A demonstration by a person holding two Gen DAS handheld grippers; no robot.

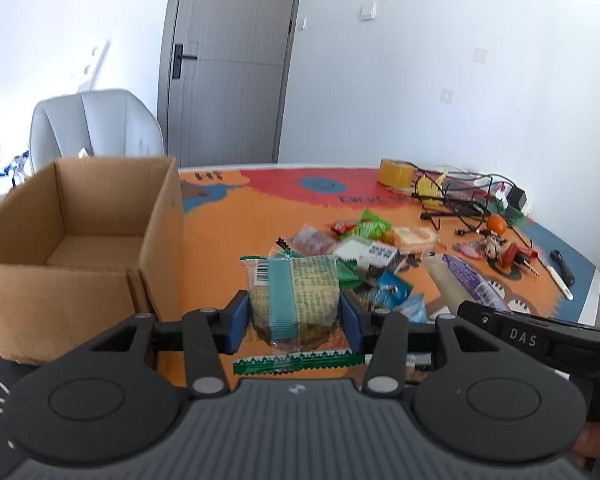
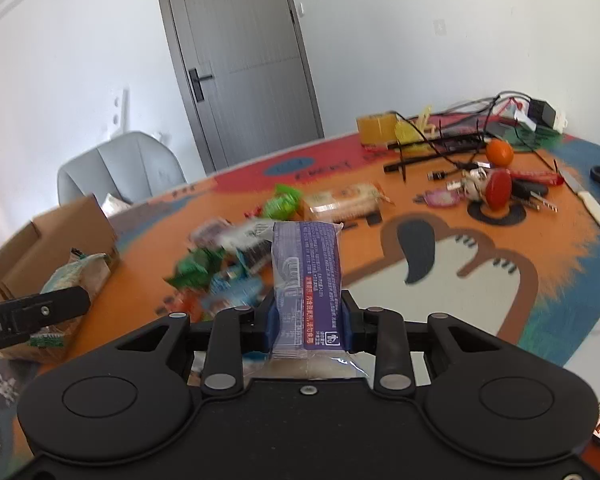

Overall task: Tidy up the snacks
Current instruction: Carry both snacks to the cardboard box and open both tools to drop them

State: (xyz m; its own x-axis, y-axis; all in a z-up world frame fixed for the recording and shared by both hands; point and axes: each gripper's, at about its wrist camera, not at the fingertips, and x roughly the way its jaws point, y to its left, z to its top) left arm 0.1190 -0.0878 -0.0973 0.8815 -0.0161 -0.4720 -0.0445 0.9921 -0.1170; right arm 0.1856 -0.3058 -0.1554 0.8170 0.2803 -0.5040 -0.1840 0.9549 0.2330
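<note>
I see a teal-banded, green-edged clear snack packet between blue pads. Left of it, my cardboard box is plain brown. The table mat under it is orange with red and blue patches. Right of the packet lies a purple-printed wrapper with red lettering. Beyond it, I see an orange ball and an amber tape roll.

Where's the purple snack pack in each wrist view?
Left wrist: purple snack pack at right of centre, lying slantwise above the right claw's black body.
Right wrist: same pack at centre, clamped in the right claw.
Shared landmark: grey door.
</note>
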